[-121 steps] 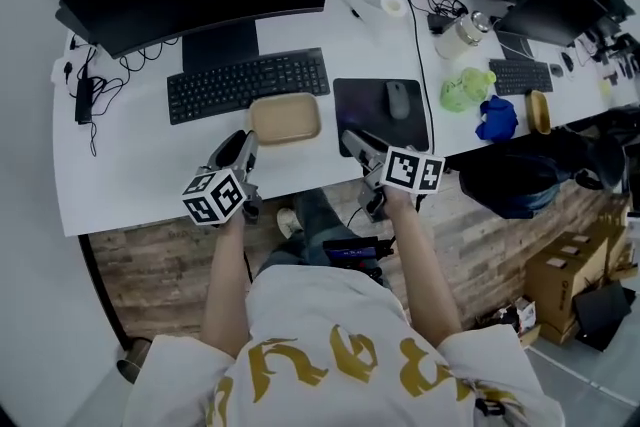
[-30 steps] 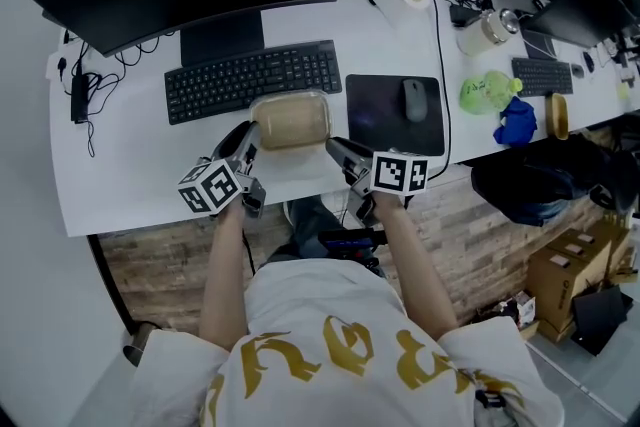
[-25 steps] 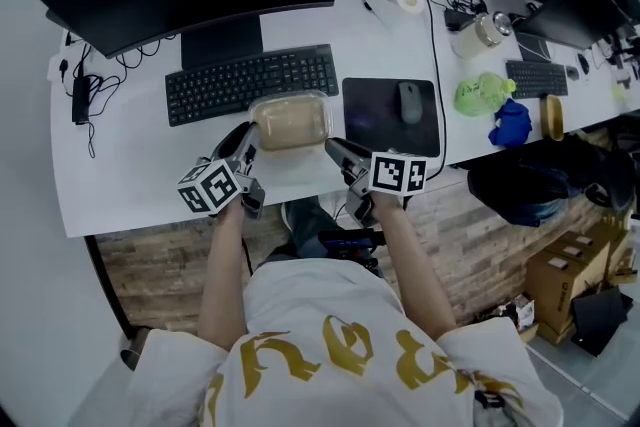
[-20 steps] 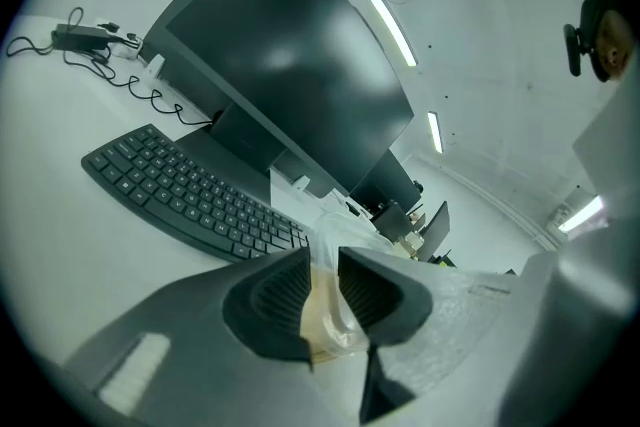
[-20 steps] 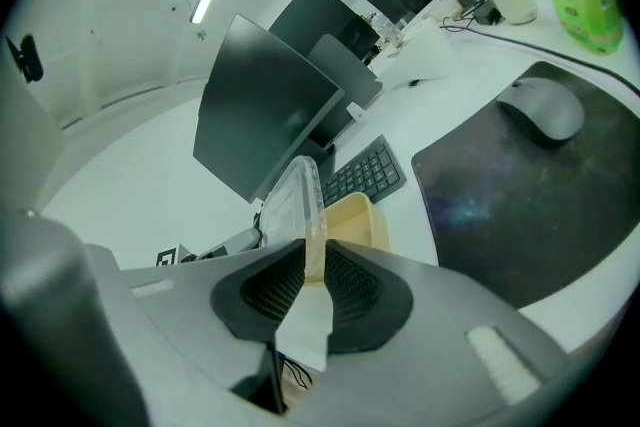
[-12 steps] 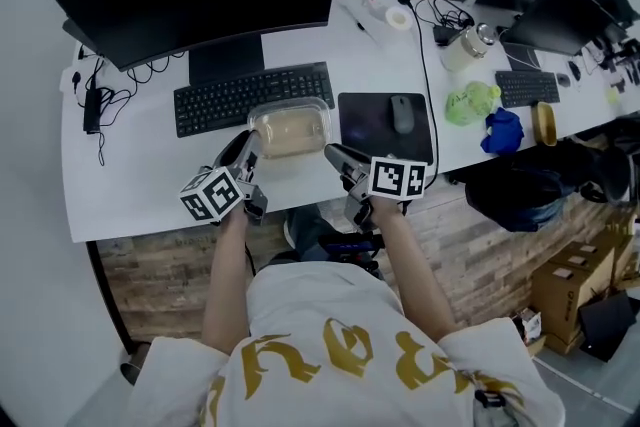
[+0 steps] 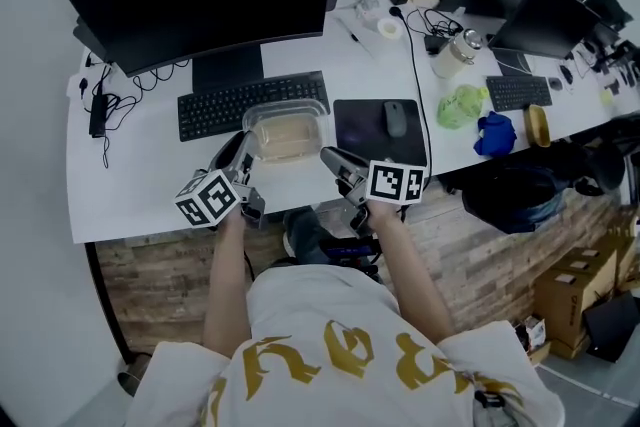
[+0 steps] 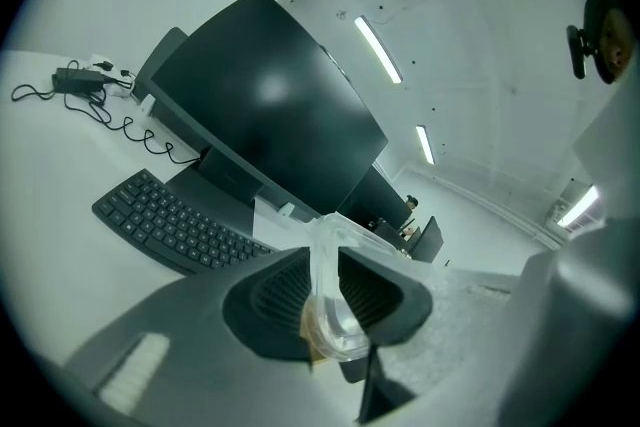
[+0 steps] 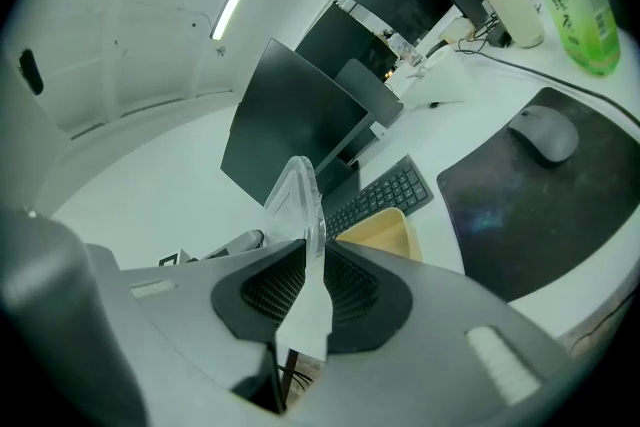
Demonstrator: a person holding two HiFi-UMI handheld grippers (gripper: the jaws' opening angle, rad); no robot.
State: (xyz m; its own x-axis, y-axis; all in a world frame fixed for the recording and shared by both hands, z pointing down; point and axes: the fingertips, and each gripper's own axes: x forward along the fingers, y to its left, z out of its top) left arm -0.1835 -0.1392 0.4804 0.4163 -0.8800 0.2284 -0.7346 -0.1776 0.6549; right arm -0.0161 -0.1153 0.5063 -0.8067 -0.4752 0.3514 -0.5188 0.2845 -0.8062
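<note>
I am holding the left gripper point(image 8: 322, 290) with its jaws closed down on the left rim of the clear plastic lid point(image 7: 285, 120); only the thin rim is separating the pads. I am holding the right gripper point(image 9: 308, 280) in the same state, its jaws pinching the lid's right edge. The lid is spanning both grippers, directly over the tan container point(image 9: 385, 233); I cannot tell whether the two are touching. The container is sitting on the white desk point(image 7: 130, 185), just in front of the keyboard point(image 7: 250, 103) and just beside the mouse pad point(image 7: 360, 130).
</note>
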